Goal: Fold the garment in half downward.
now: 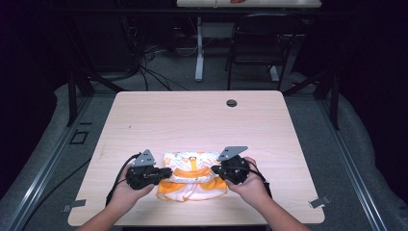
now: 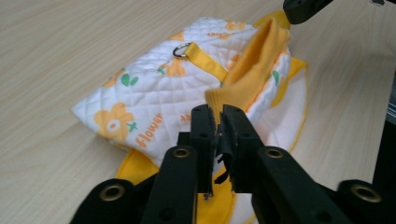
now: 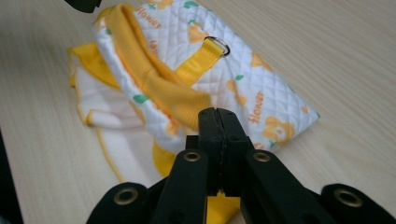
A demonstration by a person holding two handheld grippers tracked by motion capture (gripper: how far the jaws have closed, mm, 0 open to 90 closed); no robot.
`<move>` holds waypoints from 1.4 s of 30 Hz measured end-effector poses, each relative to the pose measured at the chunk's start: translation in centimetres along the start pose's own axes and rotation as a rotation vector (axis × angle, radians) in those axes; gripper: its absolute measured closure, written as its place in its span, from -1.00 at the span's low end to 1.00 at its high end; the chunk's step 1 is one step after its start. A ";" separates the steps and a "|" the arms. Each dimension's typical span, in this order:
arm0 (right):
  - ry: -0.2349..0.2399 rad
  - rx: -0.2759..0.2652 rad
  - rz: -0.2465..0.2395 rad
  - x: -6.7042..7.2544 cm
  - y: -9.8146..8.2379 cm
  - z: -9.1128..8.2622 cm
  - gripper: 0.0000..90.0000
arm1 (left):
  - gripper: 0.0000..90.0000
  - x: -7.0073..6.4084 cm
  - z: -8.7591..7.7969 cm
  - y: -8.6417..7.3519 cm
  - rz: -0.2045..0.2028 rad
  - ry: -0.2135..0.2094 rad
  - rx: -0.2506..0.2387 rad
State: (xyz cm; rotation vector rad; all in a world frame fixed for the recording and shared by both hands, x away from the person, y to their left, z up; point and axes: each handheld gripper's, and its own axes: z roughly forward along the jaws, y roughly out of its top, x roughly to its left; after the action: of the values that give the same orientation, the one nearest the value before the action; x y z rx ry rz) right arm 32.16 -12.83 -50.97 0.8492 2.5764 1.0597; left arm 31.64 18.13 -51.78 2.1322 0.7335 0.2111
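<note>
Garment: your small white quilted garment with orange flowers (image 1: 192,174) lies on the pale wooden surface (image 1: 202,120), between both tools.
Left tool (image 2: 218,116): pinches its yellow ribbed band (image 2: 252,70).
Right tool (image 3: 217,116): clamps that band's other end.

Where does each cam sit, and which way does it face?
High view: above the person's side, looking forward and down on the table; forearms, left gripper and right gripper show.
Left gripper view: rides the left gripper, facing the quilted garment; own fingers pinch its yellow ribbed band.
Right gripper view: rides the right gripper, fingers shut on that band.
Shared: both gripper views show the metal ring.
</note>
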 end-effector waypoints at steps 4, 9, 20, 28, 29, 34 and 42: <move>-0.005 -0.001 0.029 -1.1 0.8 1.4 1.00 | 0.99 0.9 0.9 0.9 -0.022 0.034 0.001; 0.023 0.011 0.042 -1.5 1.5 2.8 1.00 | 0.99 1.4 2.3 1.2 -0.041 0.041 0.019; 0.087 0.052 0.007 0.3 0.0 3.1 1.00 | 0.99 0.1 2.8 -0.5 -0.021 0.003 0.057; 0.104 0.049 0.009 1.3 -1.2 2.8 0.99 | 0.99 -0.7 3.0 -1.3 -0.001 -0.019 0.083; 0.106 0.057 0.004 1.4 -1.4 2.7 0.99 | 0.99 -0.8 3.0 -1.5 0.000 -0.019 0.085; 0.114 0.066 0.006 1.7 -2.1 2.9 0.99 | 0.99 -0.7 3.5 -2.3 0.014 -0.004 0.119; 0.128 0.072 0.016 2.0 -3.1 3.4 0.99 | 0.99 -0.4 3.5 -3.2 0.006 0.003 0.126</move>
State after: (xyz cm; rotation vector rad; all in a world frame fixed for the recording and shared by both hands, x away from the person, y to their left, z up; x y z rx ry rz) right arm 30.60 -11.51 -55.56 0.8459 2.7324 1.0646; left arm 31.37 17.03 -56.37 2.2539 0.7595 0.1760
